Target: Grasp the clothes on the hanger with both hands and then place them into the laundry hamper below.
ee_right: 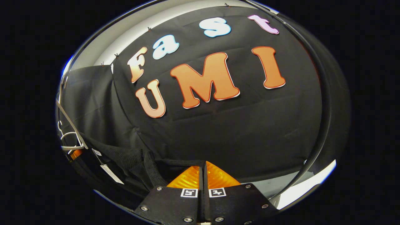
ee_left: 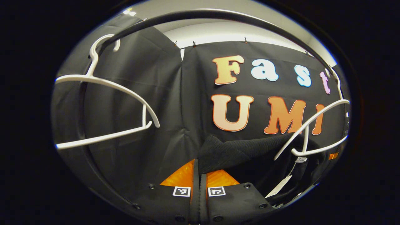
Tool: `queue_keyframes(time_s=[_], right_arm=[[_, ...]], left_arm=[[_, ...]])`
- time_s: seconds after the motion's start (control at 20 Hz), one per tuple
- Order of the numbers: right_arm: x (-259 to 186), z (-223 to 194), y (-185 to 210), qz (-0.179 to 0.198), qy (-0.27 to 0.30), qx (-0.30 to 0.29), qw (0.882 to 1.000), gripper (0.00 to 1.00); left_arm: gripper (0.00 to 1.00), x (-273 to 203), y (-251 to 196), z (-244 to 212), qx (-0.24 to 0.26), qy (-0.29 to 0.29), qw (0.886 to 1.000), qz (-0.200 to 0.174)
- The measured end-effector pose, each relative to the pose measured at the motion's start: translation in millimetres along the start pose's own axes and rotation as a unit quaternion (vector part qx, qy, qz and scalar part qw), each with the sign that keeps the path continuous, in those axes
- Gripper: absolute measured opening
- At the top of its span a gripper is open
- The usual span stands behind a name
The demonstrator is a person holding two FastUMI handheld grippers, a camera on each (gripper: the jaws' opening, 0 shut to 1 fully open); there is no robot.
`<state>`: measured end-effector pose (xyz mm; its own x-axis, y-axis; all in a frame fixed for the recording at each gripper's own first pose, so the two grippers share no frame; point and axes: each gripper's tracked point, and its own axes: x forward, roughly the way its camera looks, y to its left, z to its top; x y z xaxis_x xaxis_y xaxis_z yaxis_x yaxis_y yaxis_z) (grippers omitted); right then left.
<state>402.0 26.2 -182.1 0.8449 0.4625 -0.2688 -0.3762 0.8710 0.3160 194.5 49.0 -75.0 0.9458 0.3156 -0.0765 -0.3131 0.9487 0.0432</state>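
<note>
While the left gripper [ee_left: 198,175] points at the booth wall, its jaws are pressed together on a fold of the black garment [ee_left: 237,150], which rises from between the fingers and stretches away toward four o'clock. That cloth runs under a white hanger [ee_left: 315,131] at three o'clock, where a paper tag [ee_left: 279,186] dangles from it on a string. An empty white hanger [ee_left: 106,106] hangs at nine o'clock from the dark rail [ee_left: 200,14] arching across twelve o'clock.

In the right gripper view, the right gripper [ee_right: 203,176] also has its jaws closed, and the edge of the black garment [ee_right: 137,161] reaches them from the eight o'clock side, bunched just left of the fingers. The white hanger [ee_right: 70,134] sits at nine o'clock, with the paper tag [ee_right: 111,173] hanging near it. A dark pole [ee_right: 322,109] curves down the three o'clock side.
</note>
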Motion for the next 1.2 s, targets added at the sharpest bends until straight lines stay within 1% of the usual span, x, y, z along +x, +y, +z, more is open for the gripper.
queue_keyframes(time_s=[0.1, 0.15, 0.25, 0.35, 0.4, 0.45, 0.6, 0.65, 0.7, 0.75, 0.85, 0.9, 1.0, 1.15, 1.2], right_arm=[[-3.5, -25.8, -3.4, -0.006, 0.018, 0.002, 1.0, 0.0], [-4.6, -37.3, -5.0, -0.011, 0.026, 0.004, 1.0, 0.0], [-11.3, -61.7, -5.3, -0.013, 0.043, 0.011, 0.999, 0.0], [-16.6, -86.9, -5.8, -0.024, 0.059, 0.006, 0.998, 0.0], [-19.2, -98.9, -5.0, -0.028, 0.066, 0.005, 0.997, 0.0], [-23.4, -111.3, -2.2, -0.029, 0.073, 0.008, 0.997, 0.0], [-39.7, -146.1, 12.0, -0.031, 0.091, 0.014, 0.995, 0.0], [-44.2, -157.0, 19.0, -0.031, 0.096, 0.015, 0.995, 0.0], [-48.2, -167.7, 25.5, -0.031, 0.101, 0.016, 0.994, 0.0], [-51.2, -180.2, 30.3, -0.032, 0.107, 0.016, 0.994, 0.0], [-57.7, -206.0, 39.3, -0.036, 0.119, 0.022, 0.992, 0.0], [-58.2, -219.2, 45.0, -0.039, 0.126, 0.029, 0.991, 0.0], [-64.7, -247.3, 52.9, -0.044, 0.139, 0.049, 0.988, 0.0], [-63.8, -285.2, 67.1, -0.052, 0.154, 0.067, 0.984, 0.0], [-61.9, -298.6, 70.0, -0.056, 0.161, 0.073, 0.983, 0.0]], left_arm=[[0.06, 2.6, 6.1, -19.2, 0.005, 0.016, 1.0, 0.002], [0.06, -3.7, 9.7, -27.9, 0.007, 0.025, 1.0, 0.003], [0.06, -14.0, 8.1, -52.9, -0.004, 0.054, 0.998, -0.011], [0.06, -23.0, 5.0, -79.4, 0.003, 0.08, 0.997, -0.022], [0.08, -24.0, -2.1, -90.6, 0.007, 0.091, 0.995, -0.031], [0.06, -23.6, -13.3, -101.5, 0.009, 0.103, 0.994, -0.043], [0.06, -34.0, -44.5, -131.3, 0.011, 0.135, 0.987, -0.083], [0.08, -35.5, -55.1, -138.7, 0.016, 0.143, 0.985, -0.096], [0.06, -38.3, -64.9, -148.1, 0.021, 0.15, 0.982, -0.109], [0.08, -43.0, -72.3, -162.8, 0.027, 0.161, 0.979, -0.123], [0.06, -53.4, -87.9, -188.8, 0.029, 0.186, 0.971, -0.146], [0.08, -57.2, -95.5, -201.1, 0.027, 0.199, 0.967, -0.155], [0.07, -59.5, -109.4, -231.3, 0.035, 0.226, 0.958, -0.172], [0.07, -68.5, -129.1, -274.5, 0.048, 0.264, 0.943, -0.195], [0.05, -71.5, -135.6, -287.6, 0.05, 0.276, 0.938, -0.201]])
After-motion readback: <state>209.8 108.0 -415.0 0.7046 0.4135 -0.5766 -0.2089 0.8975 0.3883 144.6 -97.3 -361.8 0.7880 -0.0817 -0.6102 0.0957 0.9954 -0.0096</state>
